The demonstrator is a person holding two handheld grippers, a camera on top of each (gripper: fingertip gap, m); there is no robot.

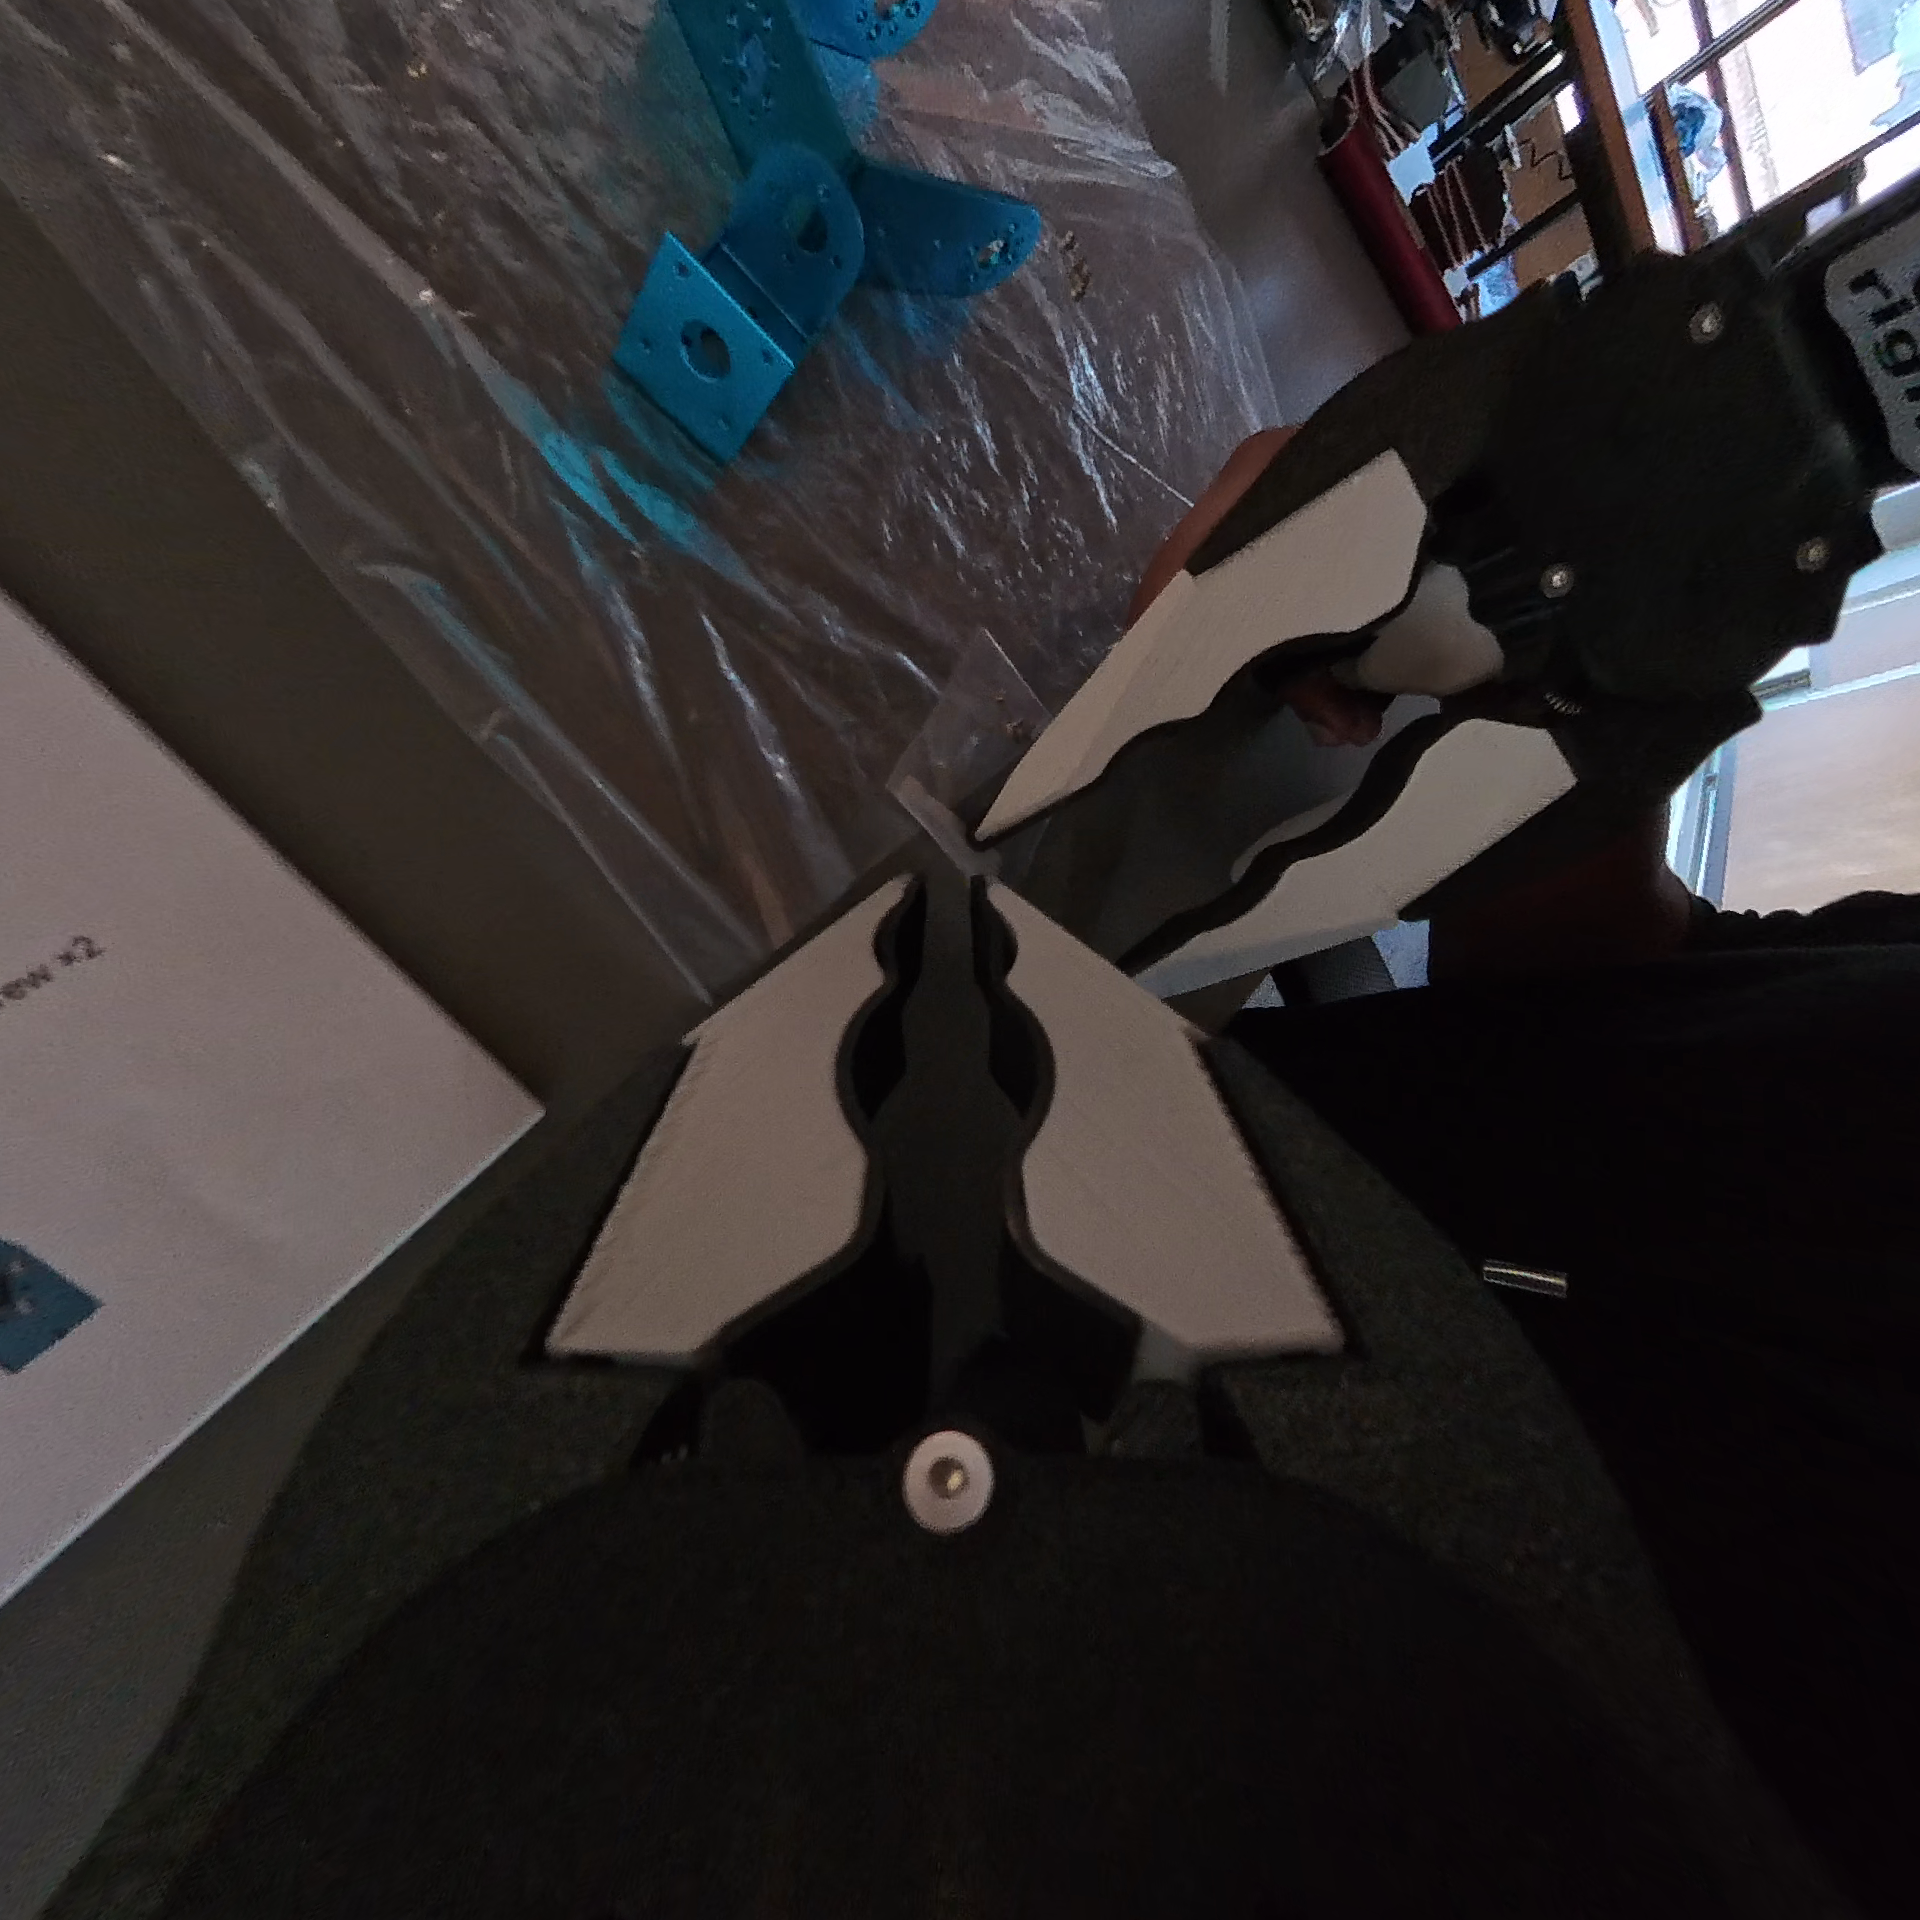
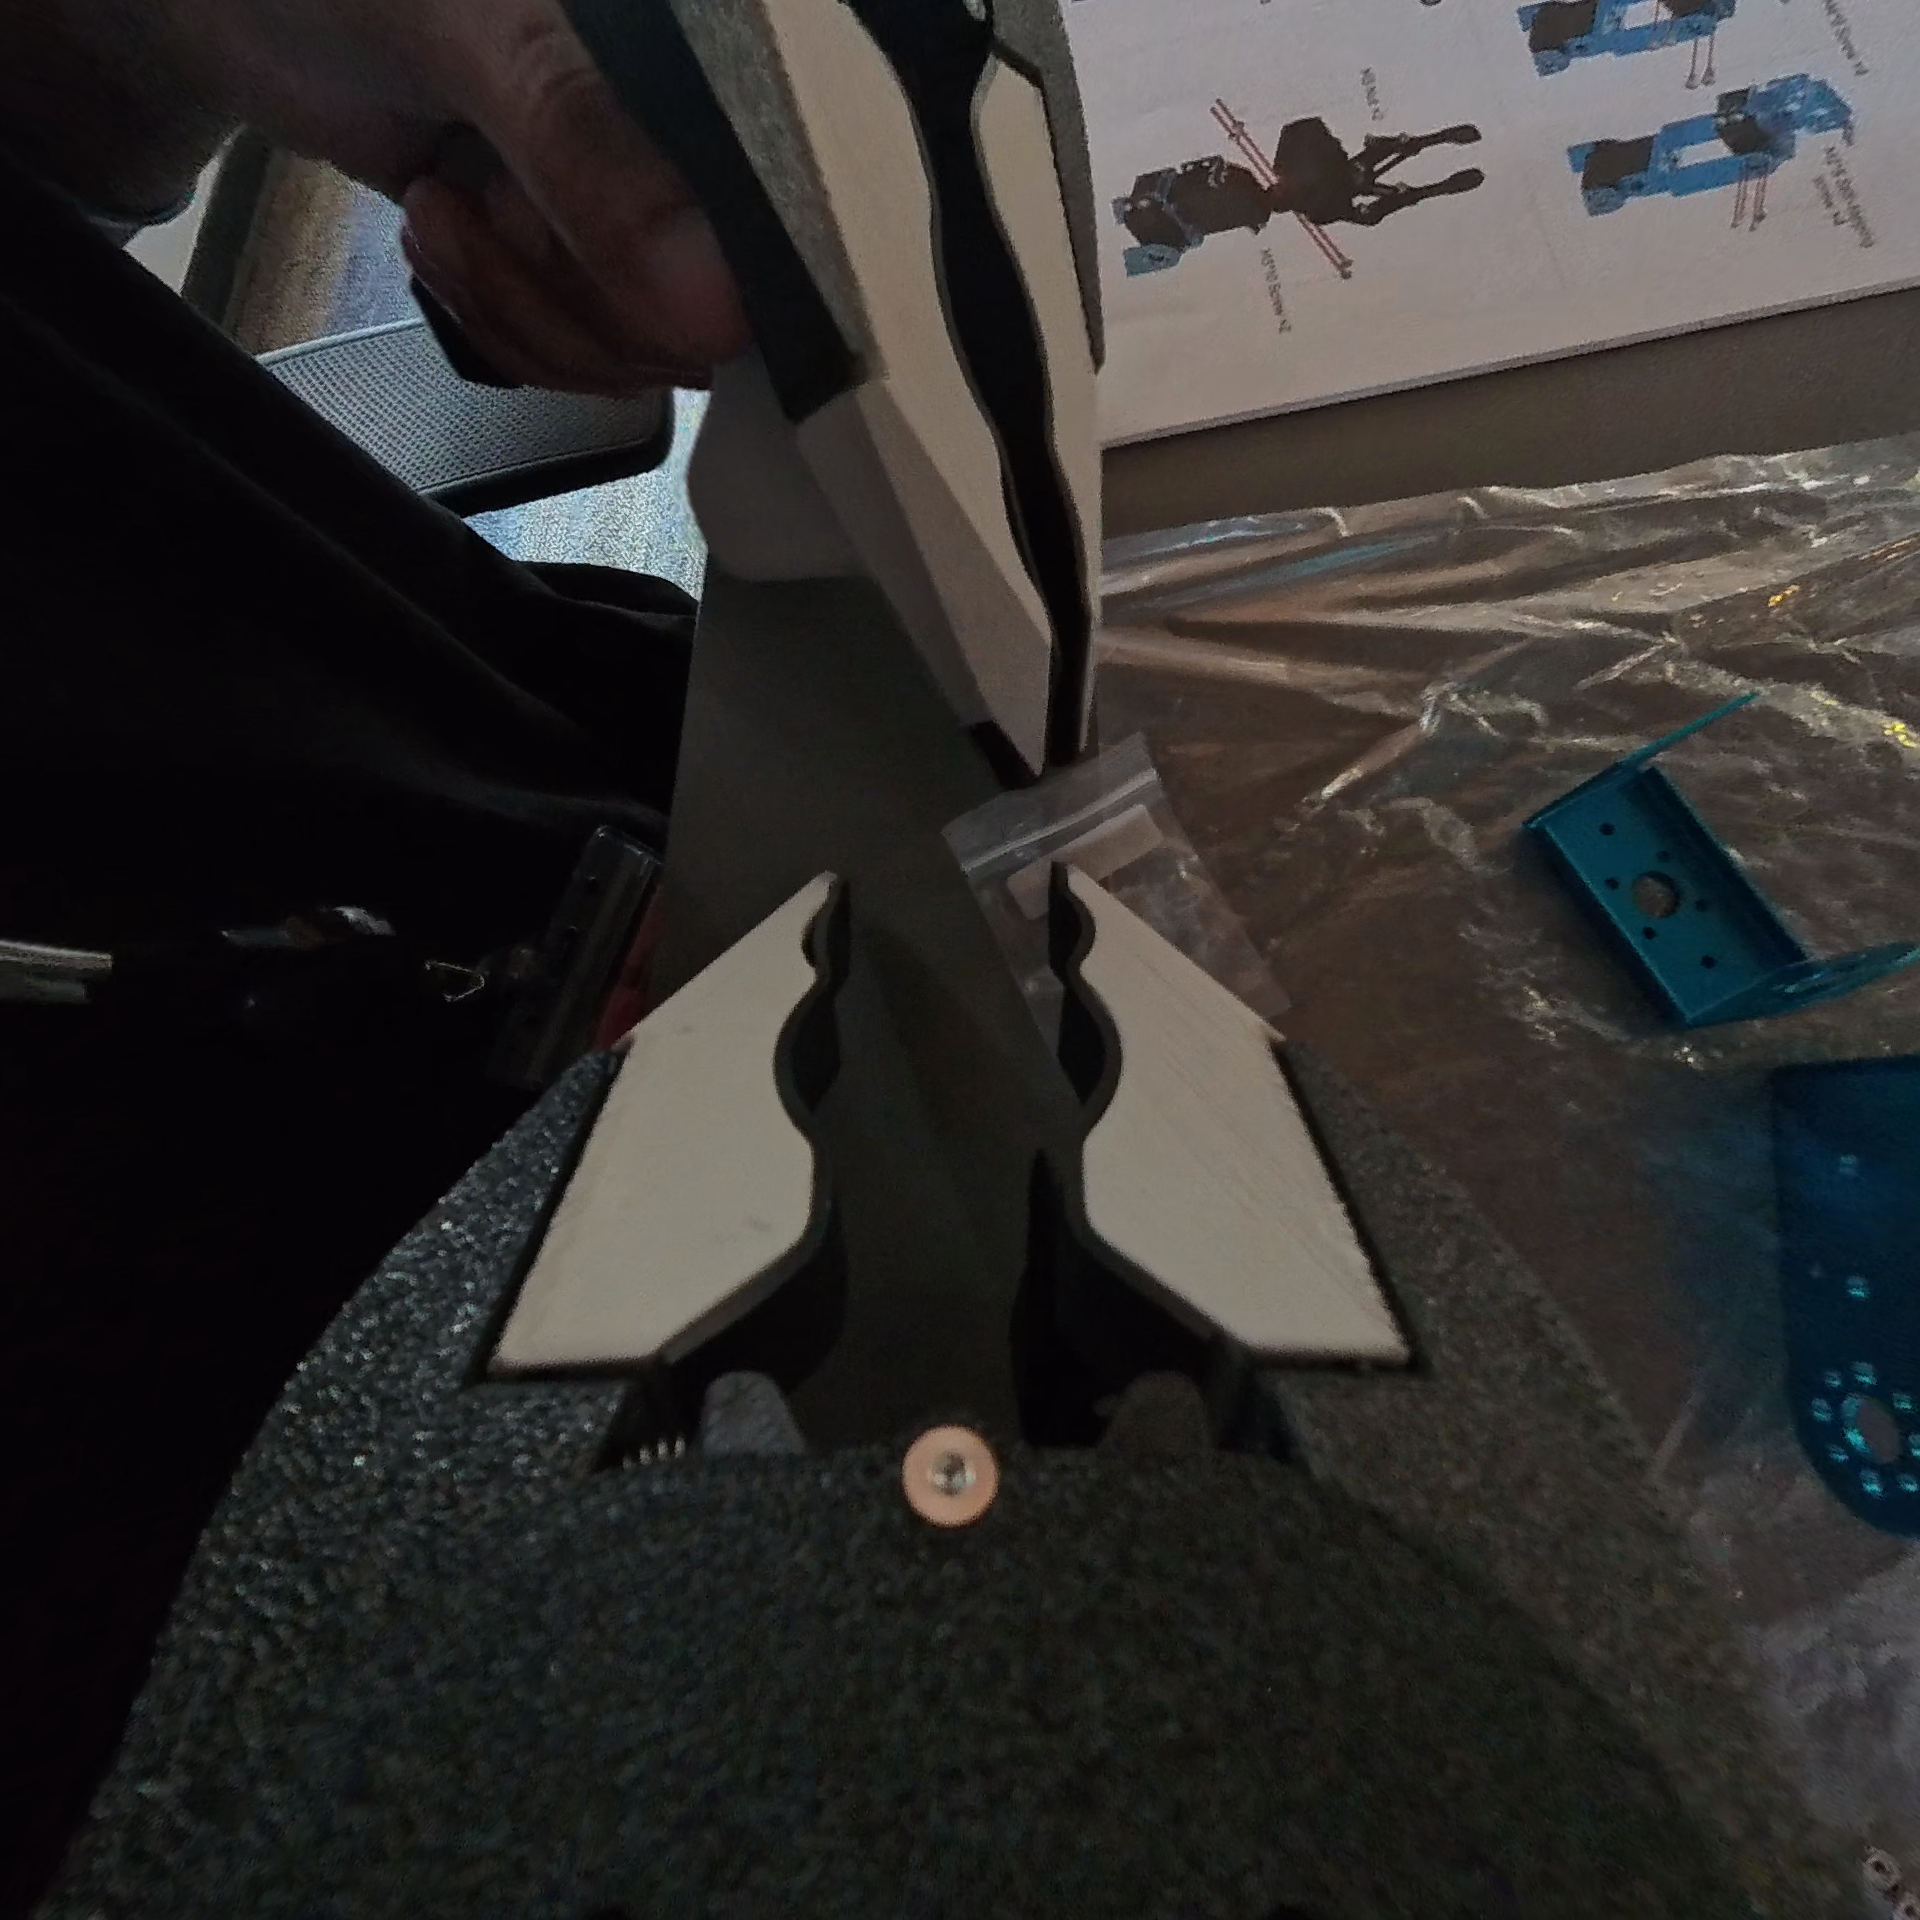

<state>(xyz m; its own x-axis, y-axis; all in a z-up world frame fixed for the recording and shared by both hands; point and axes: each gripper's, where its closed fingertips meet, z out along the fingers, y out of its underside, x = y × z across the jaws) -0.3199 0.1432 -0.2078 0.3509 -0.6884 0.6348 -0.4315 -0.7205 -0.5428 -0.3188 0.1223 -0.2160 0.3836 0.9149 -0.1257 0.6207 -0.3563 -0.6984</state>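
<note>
While we are pinching the bag (image 2: 1081,831) by its top edge in the nearly closed left gripper (image 1: 948,878), the right gripper (image 2: 951,894), jaws well apart, is touching the bag's side; brackets (image 1: 748,281) lie beyond it.

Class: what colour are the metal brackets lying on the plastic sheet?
Blue metal brackets; the left wrist view shows them best.

Each camera sits just behind its own gripper's fingers and looks forward along them, tilted down at the table from close range. The left wrist view faces the right gripper (image 1: 977,831) from its side; the right wrist view faces the left gripper (image 2: 1060,758) likewise. Both views share the small clear bag (image 1: 961,727) (image 2: 1081,842), the crinkled plastic sheet (image 1: 499,312) (image 2: 1558,644) and the blue brackets (image 1: 727,301) (image 2: 1662,894).
</note>
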